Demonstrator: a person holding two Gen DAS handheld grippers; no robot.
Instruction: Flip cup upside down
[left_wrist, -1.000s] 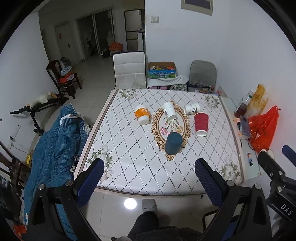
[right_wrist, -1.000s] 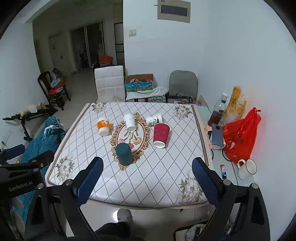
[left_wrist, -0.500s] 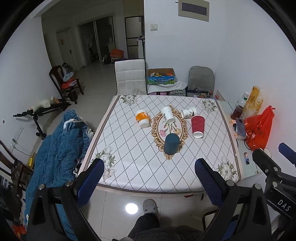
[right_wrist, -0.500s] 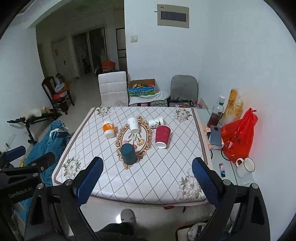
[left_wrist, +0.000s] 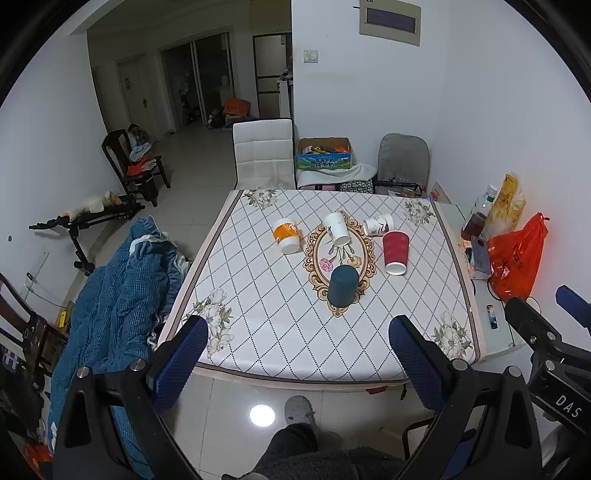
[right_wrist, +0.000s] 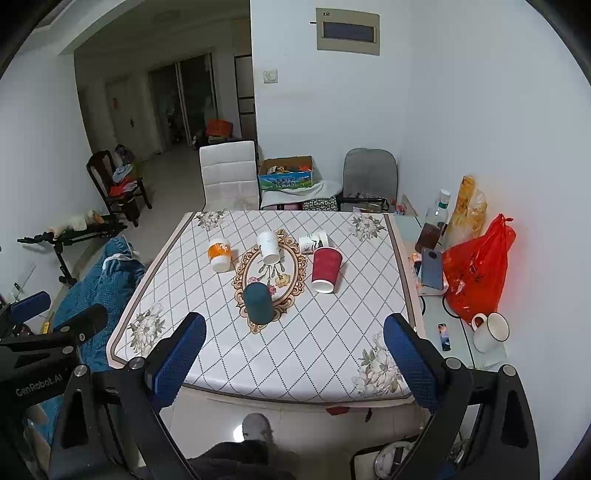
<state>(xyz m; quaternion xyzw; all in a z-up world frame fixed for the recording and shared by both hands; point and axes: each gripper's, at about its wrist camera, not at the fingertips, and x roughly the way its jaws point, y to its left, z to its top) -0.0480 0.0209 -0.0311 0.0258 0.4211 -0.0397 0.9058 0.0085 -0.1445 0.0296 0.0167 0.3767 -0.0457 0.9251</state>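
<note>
Several paper cups stand upside down on the table (left_wrist: 258, 295): an orange-and-white cup (left_wrist: 286, 235) (right_wrist: 219, 254), a white cup (left_wrist: 336, 229) (right_wrist: 268, 246), a red cup (left_wrist: 395, 252) (right_wrist: 325, 269) and a dark teal cup (left_wrist: 342, 286) (right_wrist: 258, 303). A small patterned white cup (left_wrist: 378, 224) (right_wrist: 313, 242) lies on its side behind the red one. My left gripper (left_wrist: 295, 362) and right gripper (right_wrist: 293, 358) are both open and empty, held well back from the table's near edge.
A side shelf on the right holds a red plastic bag (right_wrist: 474, 269), a phone (right_wrist: 431, 268), bottles and a white mug (right_wrist: 490, 331). A white chair (left_wrist: 264, 155) and a grey chair (left_wrist: 404, 158) stand behind the table. A blue blanket (left_wrist: 118, 295) lies to the left.
Both grippers have drawn back and up from the table, so the table and cups look smaller and more of the room shows. The cups have not moved.
</note>
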